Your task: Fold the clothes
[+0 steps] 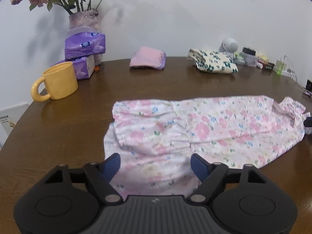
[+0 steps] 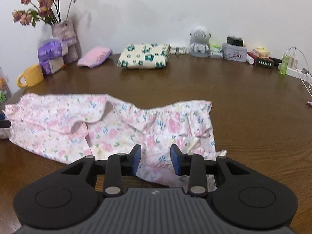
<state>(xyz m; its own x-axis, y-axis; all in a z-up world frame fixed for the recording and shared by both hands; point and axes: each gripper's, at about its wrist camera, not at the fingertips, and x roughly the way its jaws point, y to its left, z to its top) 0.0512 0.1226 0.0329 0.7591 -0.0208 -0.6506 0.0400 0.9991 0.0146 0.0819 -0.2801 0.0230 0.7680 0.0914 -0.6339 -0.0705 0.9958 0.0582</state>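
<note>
left tongs (image 1: pixel 155 160) agape | right tongs (image 2: pixel 155 156) part-open | brown table (image 2: pixel 243 101) | white wall (image 2: pixel 156 9)

Dark brown wooden tabletop (image 2: pixel 243 101). Floral garment (image 2: pixel 109 128) lies spread across lower centre. Along the far edge: yellow mug (image 2: pixel 31 76) at left, purple tissue packs (image 2: pixel 51 58), folded pink cloth (image 2: pixel 94 58), folded green-flowered cloth (image 2: pixel 144 56), small white figurine (image 2: pixel 199 42) and boxes at upper right.
</note>
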